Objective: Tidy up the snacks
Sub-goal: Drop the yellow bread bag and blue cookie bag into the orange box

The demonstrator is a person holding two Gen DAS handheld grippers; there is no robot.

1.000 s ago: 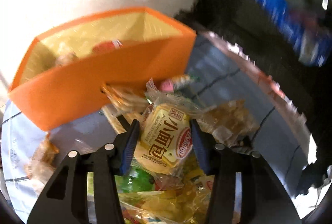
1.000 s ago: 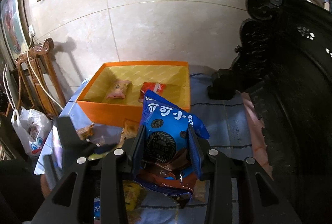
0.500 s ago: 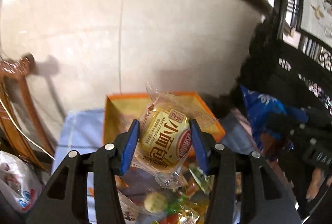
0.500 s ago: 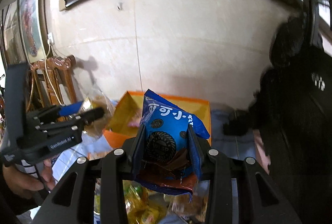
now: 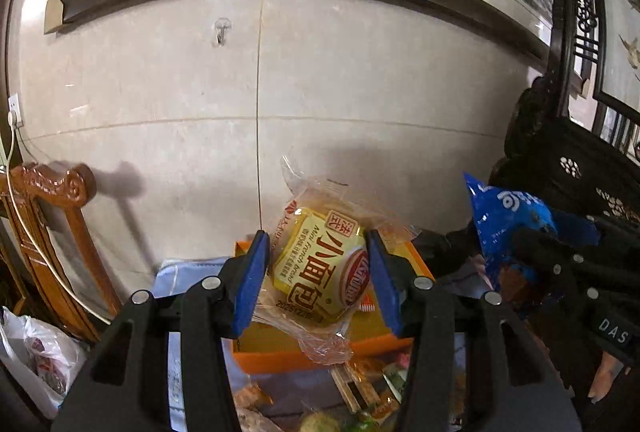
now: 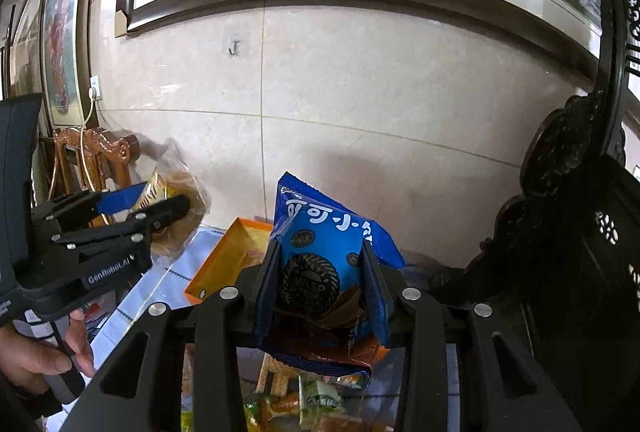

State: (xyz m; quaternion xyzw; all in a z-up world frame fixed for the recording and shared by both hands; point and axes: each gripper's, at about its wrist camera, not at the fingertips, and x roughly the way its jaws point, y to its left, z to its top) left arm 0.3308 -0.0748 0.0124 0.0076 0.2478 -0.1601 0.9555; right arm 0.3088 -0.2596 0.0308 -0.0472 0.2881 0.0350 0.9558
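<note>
Loose snacks (image 5: 360, 400) lie nearest, heaped on the table below both grippers. Above them the left gripper (image 5: 318, 272) is clamped on a bread pack (image 5: 320, 272), pads squeezing its middle. That one looks light and squashy, film slippery, so the firm mid-body hold seems right; pinch harder and the bun would likely flatten. The right gripper (image 6: 320, 280) is closed on a blue cookie bag (image 6: 324, 248), puffy, crinkly, contents probably brittle; gripped across its belly, torn lower edge hanging. Beyond both sits the orange box (image 5: 280, 354), open, against the wall.
</note>
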